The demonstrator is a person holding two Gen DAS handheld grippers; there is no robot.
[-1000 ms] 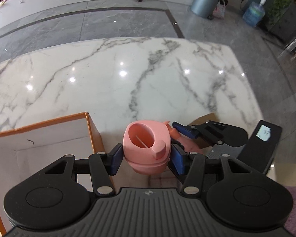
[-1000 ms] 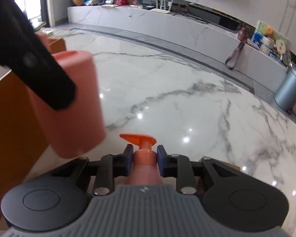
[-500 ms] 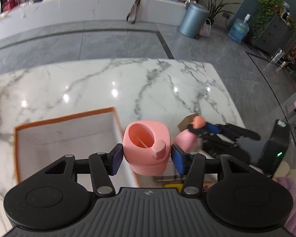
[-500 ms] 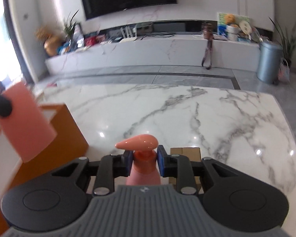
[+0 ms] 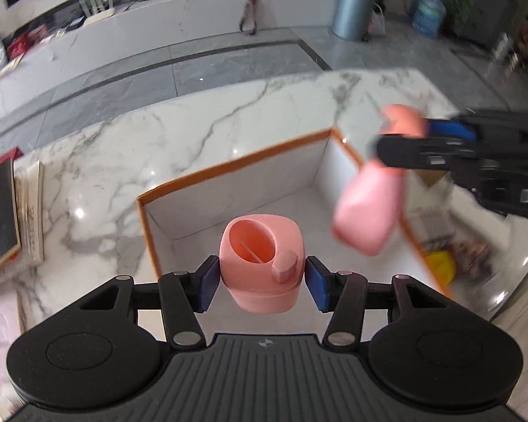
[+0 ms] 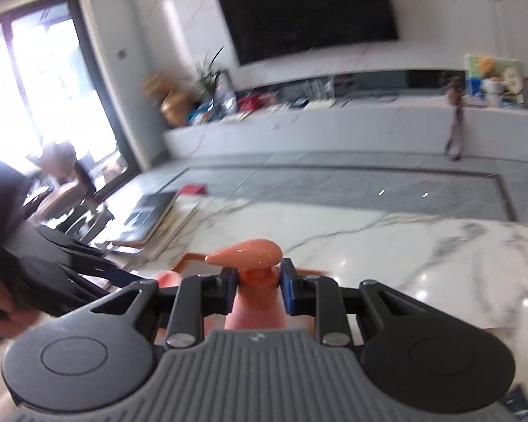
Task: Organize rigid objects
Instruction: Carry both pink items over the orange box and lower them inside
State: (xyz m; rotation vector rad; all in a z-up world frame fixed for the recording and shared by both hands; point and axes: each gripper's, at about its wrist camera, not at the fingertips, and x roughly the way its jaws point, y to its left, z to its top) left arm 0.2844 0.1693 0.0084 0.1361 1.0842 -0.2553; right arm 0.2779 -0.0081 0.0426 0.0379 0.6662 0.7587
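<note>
Both gripper grips hold (pink) containers above box (image 5: 228, 190)

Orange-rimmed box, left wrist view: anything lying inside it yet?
No, the orange-rimmed box shows only bare white floor; the pink container hangs above it.

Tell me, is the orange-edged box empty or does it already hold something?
Empty, as far as visible. The box shows only bare white floor and walls; the pink container hangs above it in the left gripper, not inside.
</note>
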